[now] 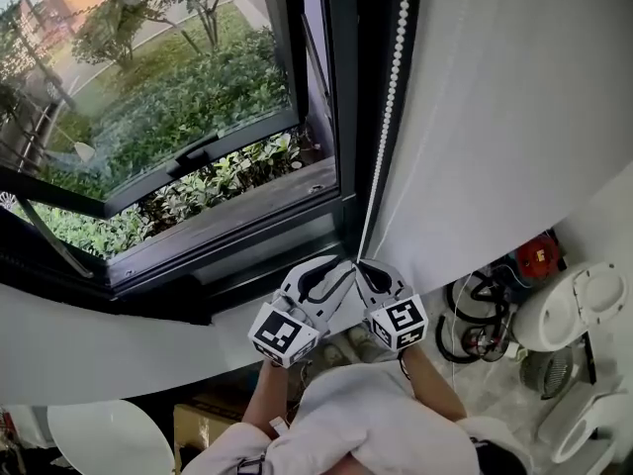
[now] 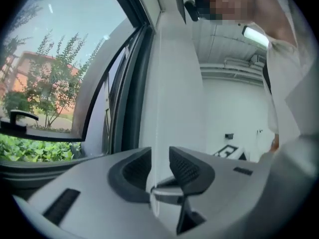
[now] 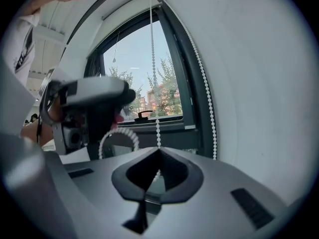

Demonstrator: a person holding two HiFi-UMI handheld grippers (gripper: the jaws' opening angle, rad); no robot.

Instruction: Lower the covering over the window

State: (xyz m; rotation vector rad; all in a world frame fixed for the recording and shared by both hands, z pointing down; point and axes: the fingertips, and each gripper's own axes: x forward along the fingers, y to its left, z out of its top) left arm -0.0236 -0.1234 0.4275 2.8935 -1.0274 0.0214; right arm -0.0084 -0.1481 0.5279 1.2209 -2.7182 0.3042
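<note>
- Between the black ribbed pads of the right gripper (image 3: 159,153), shut tip to tip, a white bead chain (image 3: 155,108) is pinched. Its small round beads rise straight up in front of the glass.
- A second run of the same chain hangs along the right edge of the dark window frame (image 3: 192,83). A beaded loop (image 3: 119,130) curls just left of the jaws.
- The left gripper (image 2: 160,154) holds its ribbed pads apart. A thin pale strand (image 2: 151,173), too blurred to name, hangs in the gap.
- Both grippers have smooth matt grey shells, and each carries a cube (image 1: 285,334) printed with black-and-white squares.
- From the head view the two sit side by side at the lower right corner of the window (image 1: 178,97). Its tilted pane is uncovered, with glossy green shrubs showing through it.
- Smooth white wall (image 1: 495,117) flanks the frame's right edge.
- The covering itself I cannot make out in any view.
</note>
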